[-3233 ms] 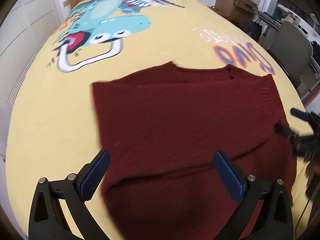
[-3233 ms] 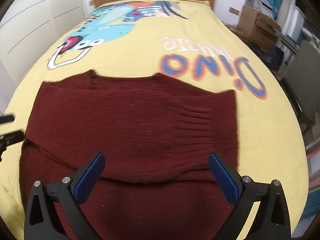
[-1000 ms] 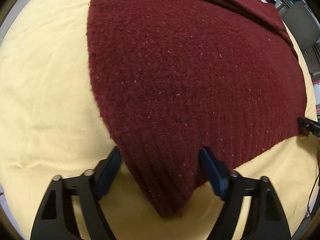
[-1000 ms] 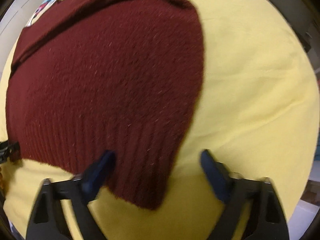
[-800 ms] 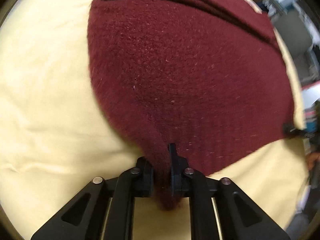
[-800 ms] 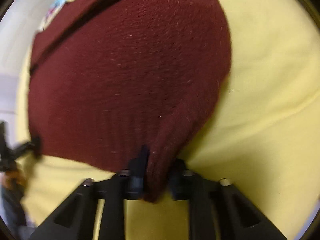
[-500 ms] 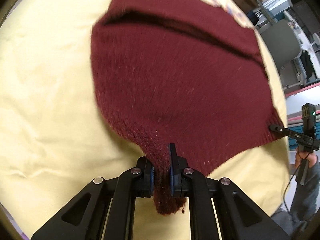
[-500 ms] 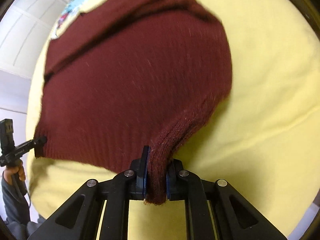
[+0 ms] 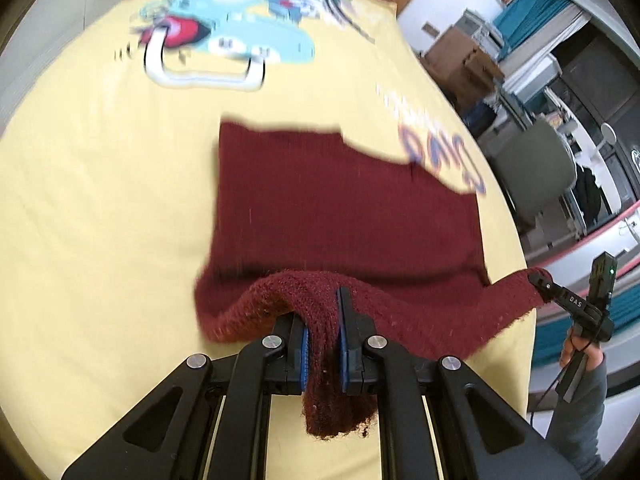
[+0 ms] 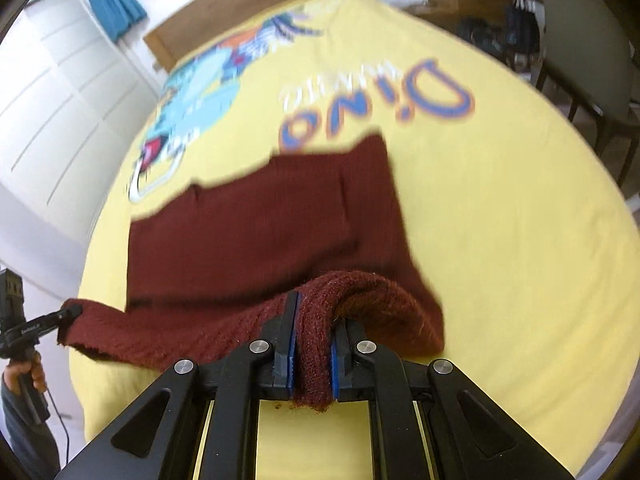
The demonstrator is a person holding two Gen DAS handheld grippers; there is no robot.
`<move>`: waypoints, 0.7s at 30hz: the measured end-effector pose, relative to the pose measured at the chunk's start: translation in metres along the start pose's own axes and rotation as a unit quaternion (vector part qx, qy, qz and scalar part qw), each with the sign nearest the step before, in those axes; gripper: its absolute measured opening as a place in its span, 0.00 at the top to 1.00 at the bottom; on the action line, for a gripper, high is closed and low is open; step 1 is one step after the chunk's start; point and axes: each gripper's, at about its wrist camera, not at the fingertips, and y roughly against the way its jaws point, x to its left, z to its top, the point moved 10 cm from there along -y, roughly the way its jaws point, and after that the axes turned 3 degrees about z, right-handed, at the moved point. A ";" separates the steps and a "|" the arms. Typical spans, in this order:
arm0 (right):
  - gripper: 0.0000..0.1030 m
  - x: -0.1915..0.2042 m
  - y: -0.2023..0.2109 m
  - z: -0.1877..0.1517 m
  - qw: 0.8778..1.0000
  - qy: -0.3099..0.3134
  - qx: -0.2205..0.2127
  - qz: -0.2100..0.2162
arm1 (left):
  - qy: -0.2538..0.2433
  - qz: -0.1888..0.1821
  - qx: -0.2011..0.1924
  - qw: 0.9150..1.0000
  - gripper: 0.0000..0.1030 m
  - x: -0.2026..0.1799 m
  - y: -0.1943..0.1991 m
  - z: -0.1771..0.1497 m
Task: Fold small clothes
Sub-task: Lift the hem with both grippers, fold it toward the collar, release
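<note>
A dark red knitted sweater (image 9: pixel 340 204) lies on a yellow bedspread, also in the right wrist view (image 10: pixel 256 232). My left gripper (image 9: pixel 322 328) is shut on the sweater's near left hem corner, lifted off the bed. My right gripper (image 10: pixel 313 344) is shut on the near right hem corner, also lifted. The hem hangs stretched between both grippers above the rest of the sweater. The right gripper shows at the right edge of the left wrist view (image 9: pixel 544 284); the left gripper shows at the left edge of the right wrist view (image 10: pixel 64 316).
The yellow bedspread (image 9: pixel 100 200) carries a cartoon dinosaur print (image 9: pixel 224 40) and "Dino" lettering (image 10: pixel 376 108). A wooden headboard (image 10: pixel 248 8) stands at the far end. A grey chair (image 9: pixel 532 172) and cardboard boxes (image 9: pixel 460 64) stand right of the bed; white panels (image 10: pixel 52 120) stand left.
Both grippers closed on the hem corners about 0.8 s ago. They have since lifted the hem off the bed and tilted up, so more of the bed shows.
</note>
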 end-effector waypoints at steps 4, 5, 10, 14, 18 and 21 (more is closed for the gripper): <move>0.89 0.000 -0.007 0.052 0.999 0.008 -0.028 -0.014 | -0.002 0.005 -0.021 1.000 0.91 0.001 -0.003 0.043; 0.89 0.002 -0.012 0.063 0.999 0.011 -0.031 -0.017 | -0.005 0.008 -0.023 1.000 0.91 0.009 -0.001 0.047; 0.89 0.006 -0.055 0.098 0.999 0.021 -0.012 -0.038 | -0.023 0.050 -0.012 0.998 0.91 0.023 -0.036 0.068; 0.89 -0.001 -0.096 0.102 0.998 0.017 0.017 -0.060 | -0.044 0.097 -0.008 0.994 0.91 0.038 -0.070 0.079; 0.89 -0.012 -0.128 0.089 0.996 0.005 0.043 -0.082 | -0.060 0.134 -0.002 0.989 0.91 0.051 -0.111 0.069; 0.89 -0.020 -0.145 0.076 0.994 -0.007 0.059 -0.089 | -0.064 0.154 0.004 0.986 0.90 0.059 -0.130 0.063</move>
